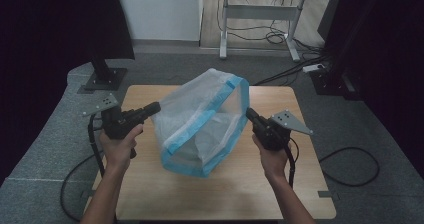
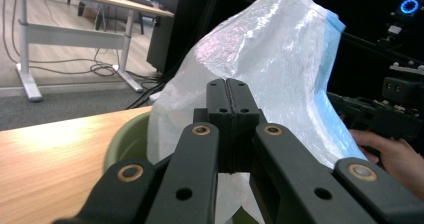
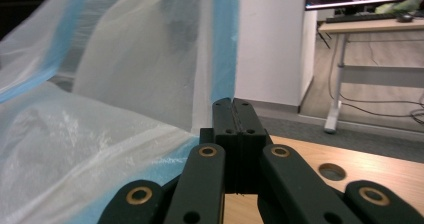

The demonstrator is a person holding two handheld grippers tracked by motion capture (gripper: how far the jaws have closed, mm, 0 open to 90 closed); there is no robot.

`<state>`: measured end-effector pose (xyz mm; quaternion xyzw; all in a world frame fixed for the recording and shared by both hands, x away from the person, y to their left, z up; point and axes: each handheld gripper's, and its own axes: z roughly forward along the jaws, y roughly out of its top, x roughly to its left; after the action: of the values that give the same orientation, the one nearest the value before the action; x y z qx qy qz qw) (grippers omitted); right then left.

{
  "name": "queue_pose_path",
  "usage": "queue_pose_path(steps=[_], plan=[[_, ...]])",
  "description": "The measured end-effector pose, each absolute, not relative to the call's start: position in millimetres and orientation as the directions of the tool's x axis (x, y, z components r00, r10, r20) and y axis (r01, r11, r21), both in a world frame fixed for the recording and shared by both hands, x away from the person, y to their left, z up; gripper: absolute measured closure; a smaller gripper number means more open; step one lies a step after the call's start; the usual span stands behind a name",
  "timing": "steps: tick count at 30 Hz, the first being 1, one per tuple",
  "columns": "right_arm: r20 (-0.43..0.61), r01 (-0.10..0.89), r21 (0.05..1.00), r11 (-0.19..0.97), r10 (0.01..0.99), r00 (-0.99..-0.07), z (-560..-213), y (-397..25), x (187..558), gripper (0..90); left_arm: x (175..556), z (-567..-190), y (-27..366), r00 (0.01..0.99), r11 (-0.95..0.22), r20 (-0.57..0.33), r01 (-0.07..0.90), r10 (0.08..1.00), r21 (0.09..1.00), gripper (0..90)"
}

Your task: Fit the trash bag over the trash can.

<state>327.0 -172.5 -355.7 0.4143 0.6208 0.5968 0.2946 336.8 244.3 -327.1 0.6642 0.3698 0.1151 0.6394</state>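
Plastic bag (image 1: pixel 202 129), translucent with a blue-banded rim, stands over the middle of the tabletop (image 1: pixel 150 184), its mouth stretched wide between both tongs. Left tongs (image 1: pixel 156 107) and right tongs (image 1: pixel 248 113) are each clenched on opposite sides of the rim, apparently to hold it open. A green bowl (image 2: pixel 127 144) sits under the bag.

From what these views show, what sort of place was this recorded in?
Most likely an office or lab room set up for recording. A height-adjustable desk with loose cables under it, a monitor and keyboard on that desk, carpeted floor, and dark curtains around a small wooden table.
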Motion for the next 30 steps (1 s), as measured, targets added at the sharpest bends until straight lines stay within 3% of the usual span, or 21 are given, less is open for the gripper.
queue_pose_path(steps=[11,30], plan=[[0.119,0.227,0.974,-0.018,0.891,-0.438,-370.3,-182.2,350.1,89.3,350.1,-353.6,256.7,0.656,0.103,-0.370,0.408,0.658,0.907,89.8],[0.148,0.361,0.933,-0.006,0.919,-0.365,-432.3,-197.8,363.9,89.3,359.4,-387.4,264.2,0.596,0.097,-0.404,0.479,0.694,0.872,89.8]])
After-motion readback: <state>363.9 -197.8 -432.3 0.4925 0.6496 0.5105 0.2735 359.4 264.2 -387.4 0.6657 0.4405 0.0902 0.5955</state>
